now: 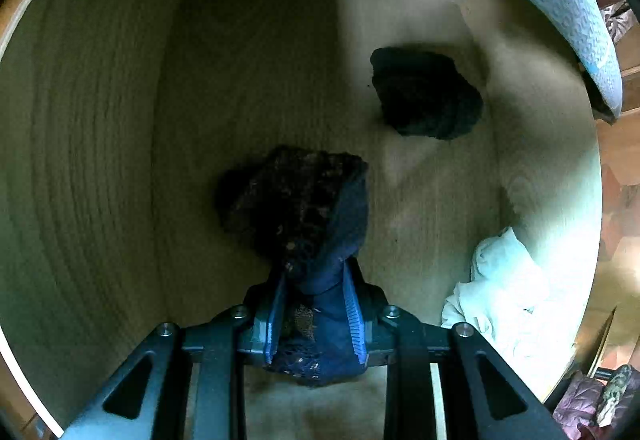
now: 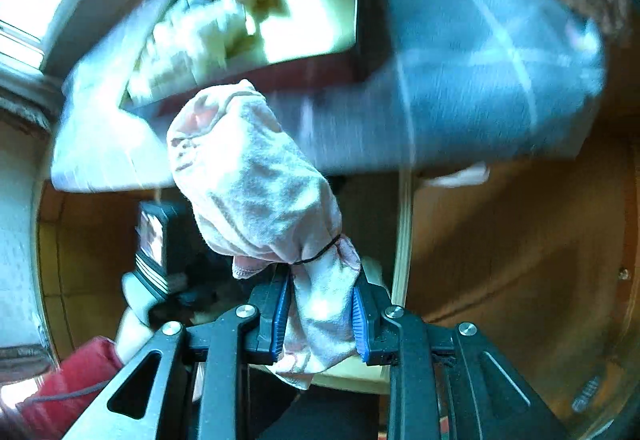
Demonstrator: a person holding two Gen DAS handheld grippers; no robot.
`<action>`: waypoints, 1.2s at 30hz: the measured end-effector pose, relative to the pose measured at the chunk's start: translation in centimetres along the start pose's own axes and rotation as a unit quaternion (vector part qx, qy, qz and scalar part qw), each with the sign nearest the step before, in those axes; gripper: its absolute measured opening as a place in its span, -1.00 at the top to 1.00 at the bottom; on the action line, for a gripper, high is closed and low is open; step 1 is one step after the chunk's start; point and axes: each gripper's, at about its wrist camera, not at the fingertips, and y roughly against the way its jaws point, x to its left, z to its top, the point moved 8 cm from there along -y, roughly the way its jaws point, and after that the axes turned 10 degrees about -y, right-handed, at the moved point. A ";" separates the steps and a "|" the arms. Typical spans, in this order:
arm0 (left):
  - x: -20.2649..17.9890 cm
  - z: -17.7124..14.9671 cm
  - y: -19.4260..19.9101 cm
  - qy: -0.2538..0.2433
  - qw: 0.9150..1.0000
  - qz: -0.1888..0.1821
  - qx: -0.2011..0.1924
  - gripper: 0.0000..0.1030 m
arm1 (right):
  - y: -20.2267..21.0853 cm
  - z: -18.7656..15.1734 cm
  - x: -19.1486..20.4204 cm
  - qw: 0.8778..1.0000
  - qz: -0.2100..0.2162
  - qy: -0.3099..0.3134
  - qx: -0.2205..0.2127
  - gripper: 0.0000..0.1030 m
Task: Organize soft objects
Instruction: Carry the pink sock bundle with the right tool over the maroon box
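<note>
- My left gripper (image 1: 316, 304) is clamped on a dark blue lacy bundle (image 1: 304, 208), jaws nearly together with only cloth between the pads. The bundle hangs down into the pale wooden drawer (image 1: 100, 160), low over the drawer floor.
- My right gripper (image 2: 320, 316) is pinched tight on a pink-white cloth bundle (image 2: 256, 176) tied with a thin black band. It hangs in open air, well short of the drawer, which shows beyond it in this view.
- Risk, left: I judge the lace could snag on my ribbed pads when I let go, and the bundle would drag out of place.
- Risk, right: my hold is on the loose tail below the band. A quick swing could slip the cloth free, or the band could slide and the roll come undone.
- Risk, placing: the right view is blurred, so aim at the drawer is uncertain.
- Count in the drawer, left view: one black bundle (image 1: 428, 96) beyond mine, toward the back; one white bundle (image 1: 500, 280) against the drawer's right wall.
- Count held: two, one per gripper.
- The blurred right view shows several pale pieces in the drawer; I cannot count them.
</note>
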 end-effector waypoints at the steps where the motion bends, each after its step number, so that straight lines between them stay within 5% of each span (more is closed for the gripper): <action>1: 0.1 0.0 -0.1 0.000 1.000 -0.002 0.000 0.47 | 1.2 1.2 0.4 1.000 0.005 0.000 -0.015 0.48; 8: 0.4 -0.1 -0.3 0.000 1.000 -0.007 0.000 0.47 | 4.6 8.8 2.6 0.997 0.022 -0.004 -0.078 0.48; 17: 0.5 -0.1 -0.1 0.000 1.000 -0.011 -0.004 0.47 | -1.7 19.4 4.6 0.992 0.022 -0.078 -0.093 0.48; 36: 0.5 -0.1 0.0 -0.002 1.000 -0.010 -0.005 0.47 | -8.3 24.2 4.1 0.979 -0.102 -0.135 -0.109 0.39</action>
